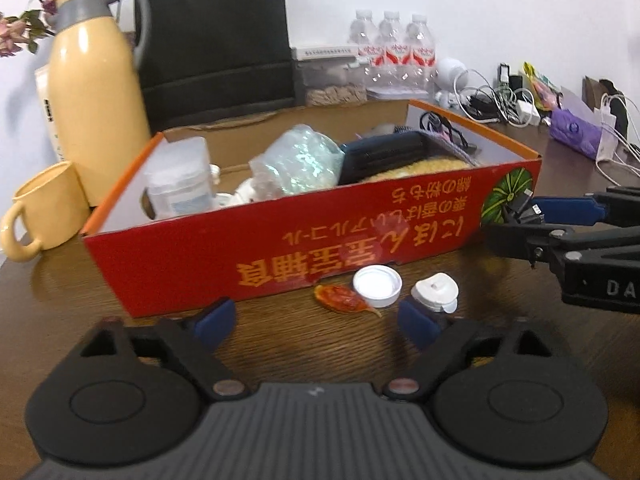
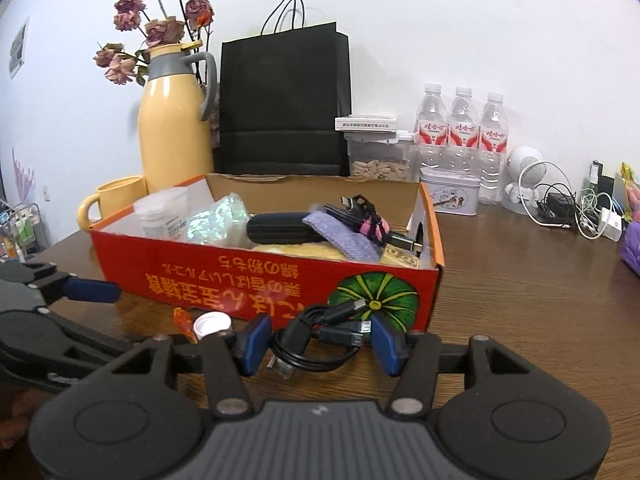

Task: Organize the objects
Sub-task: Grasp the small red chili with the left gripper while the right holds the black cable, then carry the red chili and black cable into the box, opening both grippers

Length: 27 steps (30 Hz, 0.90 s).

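Left hand-held gripper (image 1: pixel 316 326) is hovering released; I'm seeing the white cap (image 1: pixel 377 285) lying on the desk (image 1: pixel 460 360) just ahead, slightly right of centre, while the right hand-held gripper (image 2: pixel 318 342) is carrying the black cable (image 2: pixel 316 340) between its pads

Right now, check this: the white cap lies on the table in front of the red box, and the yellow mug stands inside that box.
Wrong about the mug. The yellow mug stands outside the red box, on the table by the yellow thermos, as the left wrist view shows. The white cap does lie on the table before the box.
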### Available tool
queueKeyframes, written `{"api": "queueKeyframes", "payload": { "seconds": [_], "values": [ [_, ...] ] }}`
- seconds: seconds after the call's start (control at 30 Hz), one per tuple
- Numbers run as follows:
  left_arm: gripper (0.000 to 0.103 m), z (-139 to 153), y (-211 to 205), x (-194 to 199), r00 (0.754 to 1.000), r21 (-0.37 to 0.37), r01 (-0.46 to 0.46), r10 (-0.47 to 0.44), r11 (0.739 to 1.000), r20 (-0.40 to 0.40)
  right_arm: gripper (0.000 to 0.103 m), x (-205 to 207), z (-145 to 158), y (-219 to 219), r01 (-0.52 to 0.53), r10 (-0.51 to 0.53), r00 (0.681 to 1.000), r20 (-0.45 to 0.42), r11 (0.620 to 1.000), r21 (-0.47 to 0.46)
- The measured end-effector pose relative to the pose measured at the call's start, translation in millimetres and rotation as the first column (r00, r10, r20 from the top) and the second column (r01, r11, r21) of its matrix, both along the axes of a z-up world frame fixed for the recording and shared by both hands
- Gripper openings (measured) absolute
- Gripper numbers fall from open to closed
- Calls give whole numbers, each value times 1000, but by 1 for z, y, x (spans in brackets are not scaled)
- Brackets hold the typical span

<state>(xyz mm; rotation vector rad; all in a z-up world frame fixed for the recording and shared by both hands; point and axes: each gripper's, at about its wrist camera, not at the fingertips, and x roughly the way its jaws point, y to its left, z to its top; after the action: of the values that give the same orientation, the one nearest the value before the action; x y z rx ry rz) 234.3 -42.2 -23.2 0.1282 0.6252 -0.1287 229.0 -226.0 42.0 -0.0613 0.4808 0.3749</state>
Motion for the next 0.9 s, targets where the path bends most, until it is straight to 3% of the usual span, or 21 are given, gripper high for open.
{"api": "queueKeyframes", "payload": {
  "seconds": [0.2, 0.33, 0.67, 0.8, 0.9],
  "values": [
    [68, -2, 3, 12, 999, -60, 38, -40, 997, -29, 54, -3, 0, 4, -16, 16, 1000, 3, 1000, -5],
    [38, -2, 5, 13, 998, -87, 61, -64, 994, -26, 54, -3, -1, 5, -22, 22, 1000, 0, 1000, -11],
    [37, -1, 8, 5, 998, -88, 49, -51, 995, -23, 54, -5, -2, 7, -35, 35, 999, 0, 999, -16],
    [48, 1, 16, -1, 999, -112, 31, -34, 993, -30, 54, -6, -2, 7, -40, 40, 999, 3, 999, -17],
    [45, 1, 17, -6, 999, -111, 31, -35, 993, -29, 54, -6, -1, 7, -44, 44, 999, 4, 999, -17]
  ]
}}
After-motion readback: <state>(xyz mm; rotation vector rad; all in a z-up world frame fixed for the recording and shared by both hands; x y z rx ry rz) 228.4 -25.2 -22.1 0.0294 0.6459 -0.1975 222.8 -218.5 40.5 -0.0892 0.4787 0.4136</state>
